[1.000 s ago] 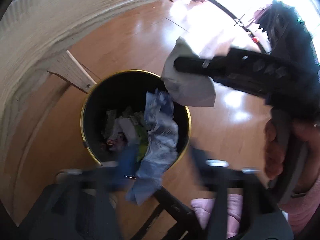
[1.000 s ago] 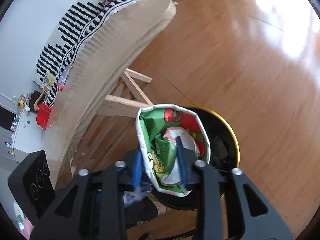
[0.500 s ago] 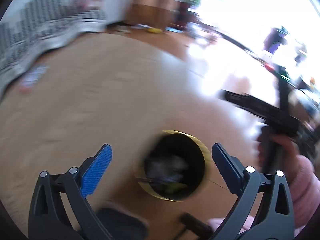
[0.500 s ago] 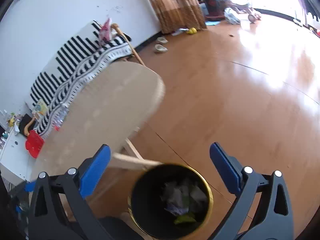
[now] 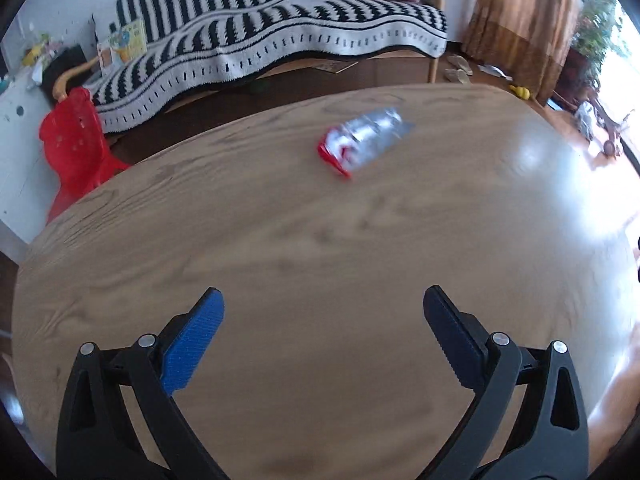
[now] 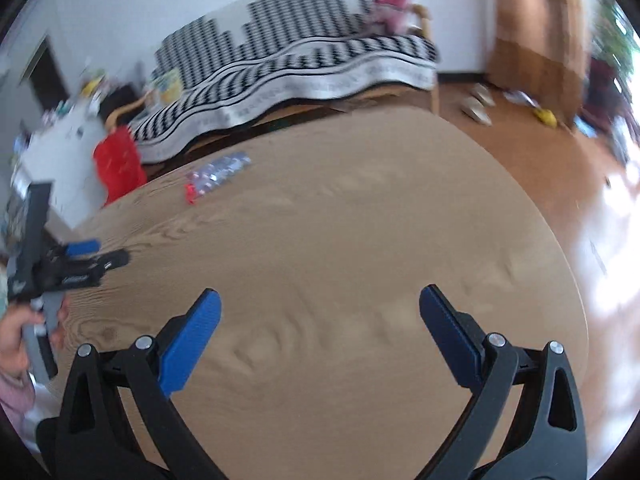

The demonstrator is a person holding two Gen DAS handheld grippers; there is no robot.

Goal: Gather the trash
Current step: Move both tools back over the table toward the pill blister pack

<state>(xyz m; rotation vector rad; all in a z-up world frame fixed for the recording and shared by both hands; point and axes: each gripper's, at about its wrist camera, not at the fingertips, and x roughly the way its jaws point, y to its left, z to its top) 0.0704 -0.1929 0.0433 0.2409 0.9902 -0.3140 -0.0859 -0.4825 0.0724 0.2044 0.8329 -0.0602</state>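
Both grippers hang over a rounded light wooden table (image 5: 280, 240) with their blue-padded jaws spread wide and nothing between them. The left gripper (image 5: 323, 336) looks across the tabletop toward a crumpled silver and red foil wrapper (image 5: 362, 142) that lies flat near the far edge of the table, well apart from its fingertips. The right gripper (image 6: 320, 336) is over the near part of the same table, released in the same way; in its view the wrapper sits toward the far left edge, and the left gripper shows at the left edge, held by a hand (image 6: 16, 332) in a pink sleeve. Beyond the far edge stand a sofa under a black and white striped blanket (image 5: 280, 32) and a red plastic chair (image 5: 76, 148).
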